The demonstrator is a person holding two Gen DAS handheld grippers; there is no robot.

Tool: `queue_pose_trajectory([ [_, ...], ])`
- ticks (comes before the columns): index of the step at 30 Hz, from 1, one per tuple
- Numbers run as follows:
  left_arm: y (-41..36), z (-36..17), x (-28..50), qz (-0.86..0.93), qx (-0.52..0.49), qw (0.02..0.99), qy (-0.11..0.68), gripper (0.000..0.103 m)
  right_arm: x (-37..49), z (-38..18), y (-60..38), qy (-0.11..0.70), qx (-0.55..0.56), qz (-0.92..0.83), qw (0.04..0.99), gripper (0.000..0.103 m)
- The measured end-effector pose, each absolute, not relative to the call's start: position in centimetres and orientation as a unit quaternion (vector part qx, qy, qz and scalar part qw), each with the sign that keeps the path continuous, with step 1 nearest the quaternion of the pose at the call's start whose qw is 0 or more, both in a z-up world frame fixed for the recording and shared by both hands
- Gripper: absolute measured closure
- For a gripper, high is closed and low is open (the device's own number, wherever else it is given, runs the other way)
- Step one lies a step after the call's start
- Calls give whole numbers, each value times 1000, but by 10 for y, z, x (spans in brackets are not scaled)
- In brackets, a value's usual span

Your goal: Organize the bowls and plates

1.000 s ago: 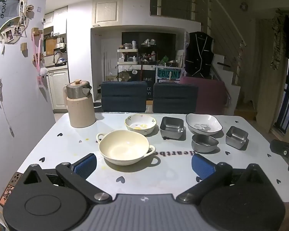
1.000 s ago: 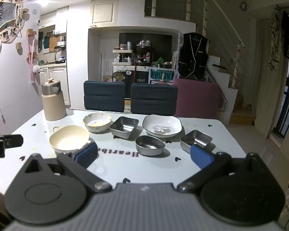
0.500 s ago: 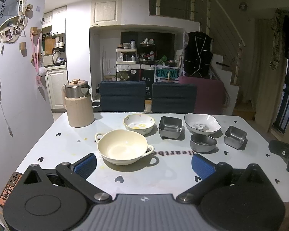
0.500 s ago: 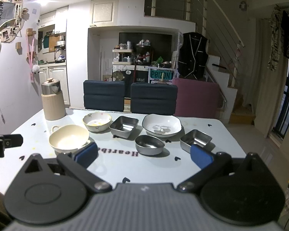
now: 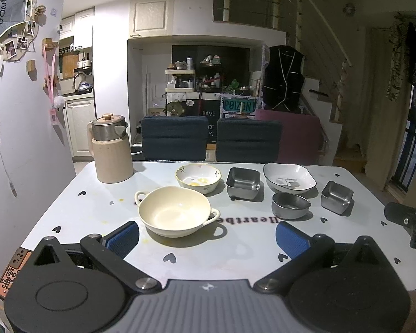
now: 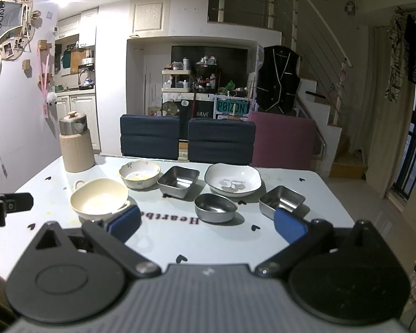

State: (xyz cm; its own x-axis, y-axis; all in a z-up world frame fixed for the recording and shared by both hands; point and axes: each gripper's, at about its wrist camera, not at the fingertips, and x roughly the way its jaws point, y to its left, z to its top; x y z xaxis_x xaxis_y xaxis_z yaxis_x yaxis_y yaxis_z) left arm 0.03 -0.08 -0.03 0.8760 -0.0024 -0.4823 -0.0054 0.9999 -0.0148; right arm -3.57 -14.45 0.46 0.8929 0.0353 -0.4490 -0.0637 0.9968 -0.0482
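Note:
On the white table [image 5: 91, 211] sit a cream two-handled bowl [image 5: 176, 211] [image 6: 99, 198], a small flowered bowl [image 5: 198, 178] [image 6: 139, 173], a square steel dish [image 5: 243, 182] [image 6: 178, 181], a white plate [image 5: 289, 178] [image 6: 233, 179], a round steel bowl [image 5: 290, 209] [image 6: 215, 207] and a second square steel dish [image 5: 336, 197] [image 6: 281, 201]. My left gripper [image 5: 206, 238] hovers open just short of the cream bowl. Over the table's front, my right gripper [image 6: 206, 223] is open too, with the round steel bowl ahead between its fingers. Neither holds anything.
A beige kettle [image 5: 111, 152] [image 6: 75, 143] stands at the table's back left. Two dark blue chairs [image 5: 174, 138] [image 5: 248, 140] and a maroon one [image 5: 299, 136] line the far edge. A wall runs along the left. Stairs rise at the right.
Both grippers have drifted only slightly; the dishes sit a touch lower in the left wrist view. Nothing was grasped or moved on the table.

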Motion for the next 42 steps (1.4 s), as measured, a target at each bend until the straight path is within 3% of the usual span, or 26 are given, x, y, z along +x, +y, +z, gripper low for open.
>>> queue_pose_trajectory([
  [42, -3, -2, 1, -1, -10, 968, 249, 0, -36, 3, -143, 232, -32, 25, 972, 0],
])
